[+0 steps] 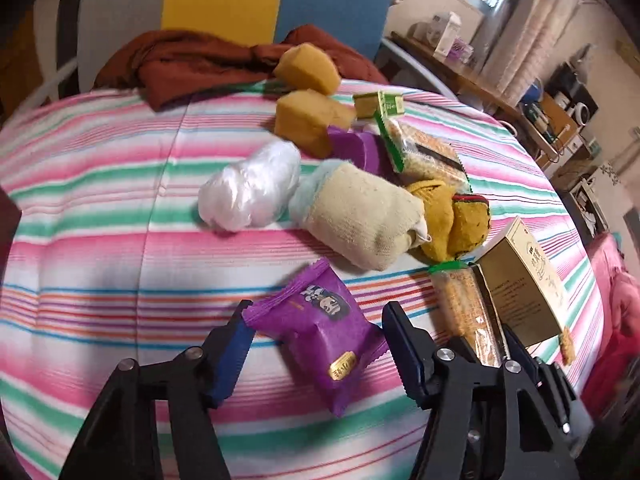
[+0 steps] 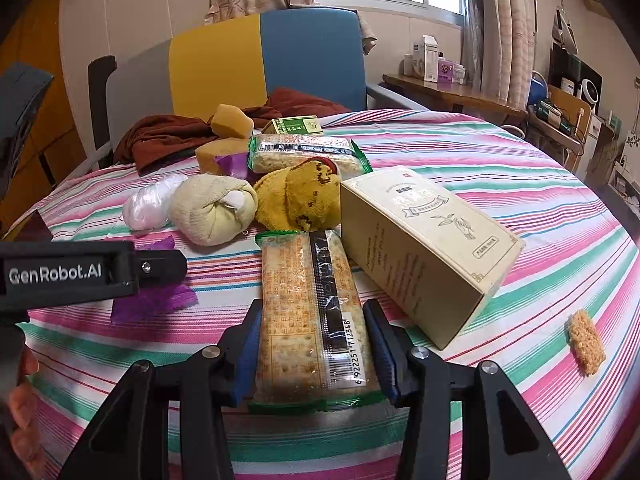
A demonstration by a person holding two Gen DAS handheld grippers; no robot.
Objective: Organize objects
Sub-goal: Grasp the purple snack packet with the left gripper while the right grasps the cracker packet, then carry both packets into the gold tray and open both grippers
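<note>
In the left wrist view my left gripper (image 1: 316, 320) is open with its fingers on both sides of a purple snack packet (image 1: 320, 336) lying on the striped bedspread (image 1: 100, 208); neither finger visibly presses it. In the right wrist view my right gripper (image 2: 314, 316) has its fingers against both long sides of a cracker packet (image 2: 316, 308) with green ends. The left gripper body (image 2: 72, 272) shows at the left there, over the purple packet (image 2: 156, 300).
A cream tea box (image 2: 424, 248) lies right of the cracker packet. Behind are a yellow sock (image 2: 300, 196), a cream sock roll (image 2: 212, 208), a white plastic bundle (image 2: 148, 200), sponges (image 2: 232, 122), a second cracker packet (image 2: 304, 152), a green box (image 2: 296, 125). A cracker piece (image 2: 586, 340) lies at right.
</note>
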